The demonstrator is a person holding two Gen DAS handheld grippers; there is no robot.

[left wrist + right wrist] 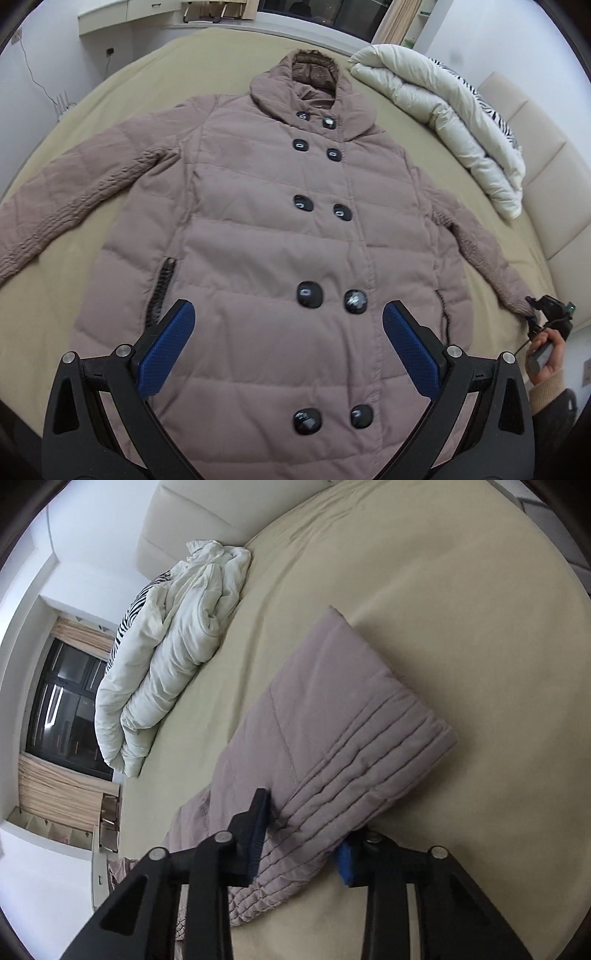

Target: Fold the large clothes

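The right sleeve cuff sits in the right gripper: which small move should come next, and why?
Probably carry the ribbed cuff inward over the buttoned mauve quilted coat: the right gripper clamps it, the coat lies flat, and the left gripper hovers open.

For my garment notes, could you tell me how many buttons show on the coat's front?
10 on the coat, in two columns of five pairs, collar to hem; topmost, lowest. None seems hidden.

A: Where's the coat (280,236)?
B: Flat on the bed (221,66), hood at the far end, sleeves out left & right.
A: Duvet (439,118)?
B: Far right, by the headboard (546,177); right sleeve's cuff (332,775) sits btwn the right gripper's (301,834) fingers.
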